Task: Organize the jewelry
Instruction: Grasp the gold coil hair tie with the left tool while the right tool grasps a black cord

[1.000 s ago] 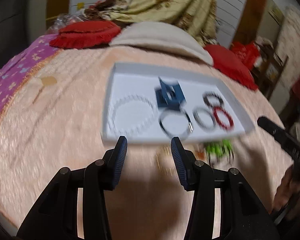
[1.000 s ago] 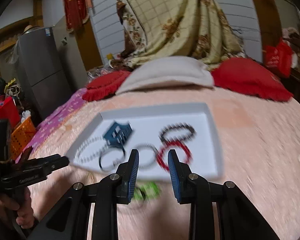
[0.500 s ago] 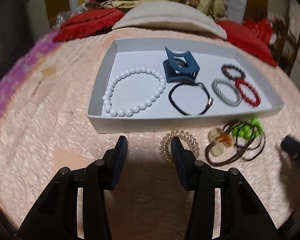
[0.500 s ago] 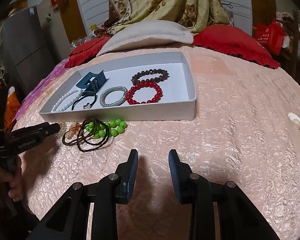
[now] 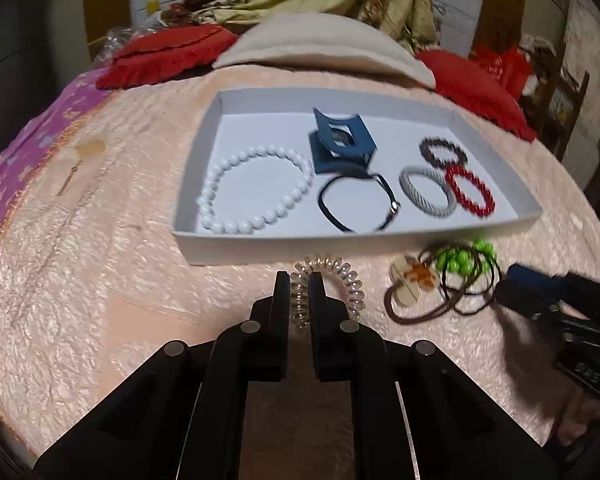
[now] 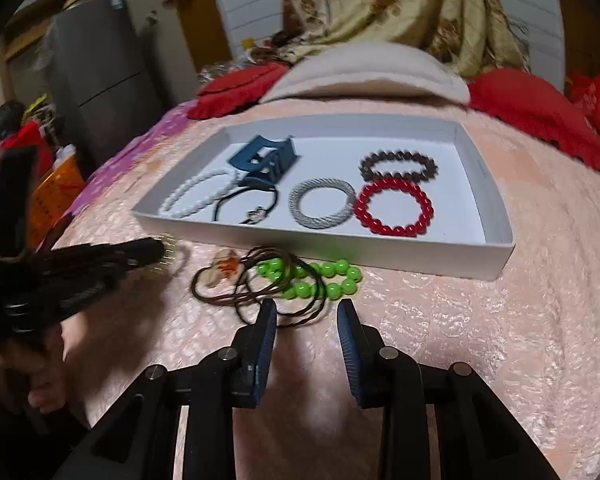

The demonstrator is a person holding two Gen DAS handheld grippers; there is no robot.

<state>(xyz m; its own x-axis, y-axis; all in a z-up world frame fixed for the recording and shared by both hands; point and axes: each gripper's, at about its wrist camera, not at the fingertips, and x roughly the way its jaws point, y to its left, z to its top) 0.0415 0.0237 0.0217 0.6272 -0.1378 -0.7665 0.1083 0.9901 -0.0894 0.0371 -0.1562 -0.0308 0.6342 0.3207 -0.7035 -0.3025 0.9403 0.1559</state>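
Jewelry for sorting lies partly in the white tray (image 5: 204, 168) and partly loose on the peach bedspread (image 5: 100, 260), just short of the tray's near wall. Farthest left, the left gripper (image 5: 299, 280) has just been closing, and its jaws now stand nearly together on the left arc of the clear spiral hair tie (image 5: 340, 280), whose coils show between them. I would judge it a pinch on one side of the ring so it can be lifted over the wall, though the tie rests on the bedspread and nothing is raised yet.

Beyond that gripper, inside the tray, sit the white bead bracelet (image 5: 256, 190), the blue hair claw (image 5: 342, 144) and the black cord bracelet (image 5: 356, 204), then the grey woven band (image 5: 426, 192), the dark brown bead bracelet (image 5: 442, 152) and the red bead bracelet (image 5: 470, 190), laid side by side, apparently to keep each separate.

To the right of the left gripper, outside the tray, the amber pendant (image 6: 224, 266) and its brown cord (image 6: 284, 300) tangle over the green bead bracelet (image 6: 320, 278). The right gripper (image 6: 307, 314) hovers just in front of that tangle, jaws partly apart and holding nothing, its left finger near the cord's closest loop. Probably that heap is its next pick, and the cord may drag the green beads along.
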